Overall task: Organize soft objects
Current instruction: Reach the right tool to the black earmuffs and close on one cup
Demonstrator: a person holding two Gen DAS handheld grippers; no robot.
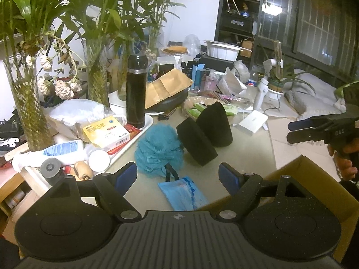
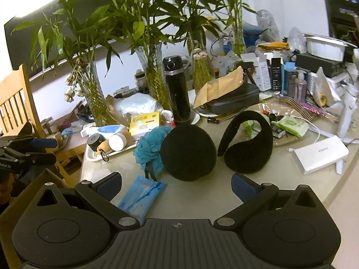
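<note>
Left gripper (image 1: 178, 176): its jaws are standing wide open and holding nothing. It is hanging over the near edge of the table (image 1: 246, 143).
Right gripper (image 2: 177, 185): its jaws are standing wide open too, with nothing between them.
Blue pack (image 1: 182, 192): it is lying flat on the table, right between the left gripper's fingers and a bit ahead. In the right view it is sitting by the left finger.
Puff (image 1: 157, 151): the blue bath puff is sitting just past the blue pack, a bit left of the middle of the left gripper. Its dark cord is lying toward the pack.
Earmuffs (image 2: 215, 145): the black earmuffs are sitting straight ahead of the right gripper, between its fingers and farther off. One pad is touching the puff.
Box (image 1: 298, 168): a brown cardboard box is sitting under the left gripper's right finger, at the table's edge.
Tray (image 1: 132, 144): it is holding bottles and a yellow packet, left of the puff.
Flask (image 1: 136, 92): the black flask is standing upright behind the puff.
</note>
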